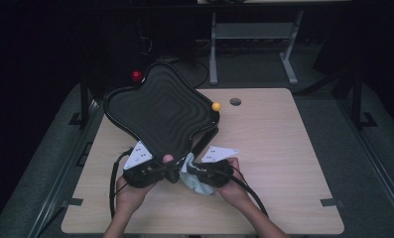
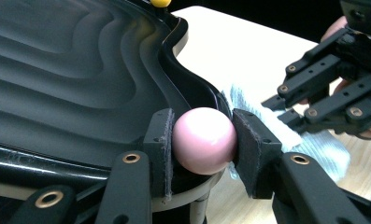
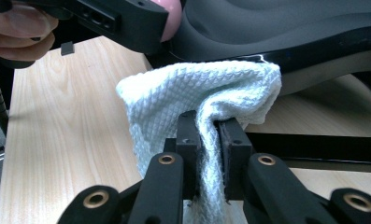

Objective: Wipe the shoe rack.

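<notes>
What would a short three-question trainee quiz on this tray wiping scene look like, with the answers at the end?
1. True or false: the left claw grips the pink ball at the black tray rim.
2. What does the right claw hold?
A. sponge
B. pale blue cloth
C. yellow ball
3. Fill in: the tray is ___, raised off the wooden table at its far end.

Key: 1 true; 2 B; 3 tilted.

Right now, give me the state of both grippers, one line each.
Left gripper: closed on the pink ball at the black tray's corner.
Right gripper: closed on the pale blue cloth.
</notes>
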`<act>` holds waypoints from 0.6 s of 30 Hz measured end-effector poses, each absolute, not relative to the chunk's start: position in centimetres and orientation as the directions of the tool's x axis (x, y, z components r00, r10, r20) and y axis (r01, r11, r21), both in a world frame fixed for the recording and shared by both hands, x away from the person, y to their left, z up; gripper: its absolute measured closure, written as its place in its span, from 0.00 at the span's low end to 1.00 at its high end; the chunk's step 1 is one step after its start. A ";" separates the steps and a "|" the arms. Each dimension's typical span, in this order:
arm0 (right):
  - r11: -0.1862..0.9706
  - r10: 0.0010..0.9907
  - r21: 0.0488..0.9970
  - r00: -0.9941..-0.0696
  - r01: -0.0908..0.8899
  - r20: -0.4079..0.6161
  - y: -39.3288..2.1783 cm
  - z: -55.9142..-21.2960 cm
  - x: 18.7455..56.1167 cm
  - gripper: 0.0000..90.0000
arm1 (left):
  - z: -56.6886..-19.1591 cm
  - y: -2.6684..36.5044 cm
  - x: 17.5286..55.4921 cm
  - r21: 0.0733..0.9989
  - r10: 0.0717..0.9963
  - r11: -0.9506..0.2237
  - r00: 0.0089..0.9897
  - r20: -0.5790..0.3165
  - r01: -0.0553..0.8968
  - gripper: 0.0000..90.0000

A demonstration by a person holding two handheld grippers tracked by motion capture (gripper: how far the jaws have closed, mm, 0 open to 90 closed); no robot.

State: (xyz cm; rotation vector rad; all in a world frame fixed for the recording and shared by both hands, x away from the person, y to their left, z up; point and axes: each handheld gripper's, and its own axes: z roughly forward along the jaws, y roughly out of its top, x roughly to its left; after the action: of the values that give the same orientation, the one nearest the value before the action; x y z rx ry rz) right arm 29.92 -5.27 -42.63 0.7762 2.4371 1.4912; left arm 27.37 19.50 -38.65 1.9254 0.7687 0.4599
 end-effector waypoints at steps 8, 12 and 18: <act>0.354 0.577 0.855 -0.808 0.379 0.119 -5.7 -43.6 31.3 0.89 | -38.4 20.9 25.6 0.883 0.654 -0.344 0.756 -0.019 0.319 0.67; 0.349 0.611 0.837 -0.780 0.421 0.138 -5.5 -44.9 32.3 0.89 | -38.3 21.7 24.5 0.881 0.639 -0.349 0.769 -0.026 0.319 0.67; 0.345 0.678 0.811 -0.723 0.473 0.134 -5.7 -46.5 33.9 0.89 | -38.4 22.2 23.8 0.884 0.632 -0.347 0.775 -0.027 0.314 0.67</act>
State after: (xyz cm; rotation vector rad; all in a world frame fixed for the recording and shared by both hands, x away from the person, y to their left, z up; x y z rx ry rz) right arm 33.88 -5.70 -46.51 1.0388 2.3815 1.3185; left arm 23.85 22.22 -38.35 1.9537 0.7139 0.3940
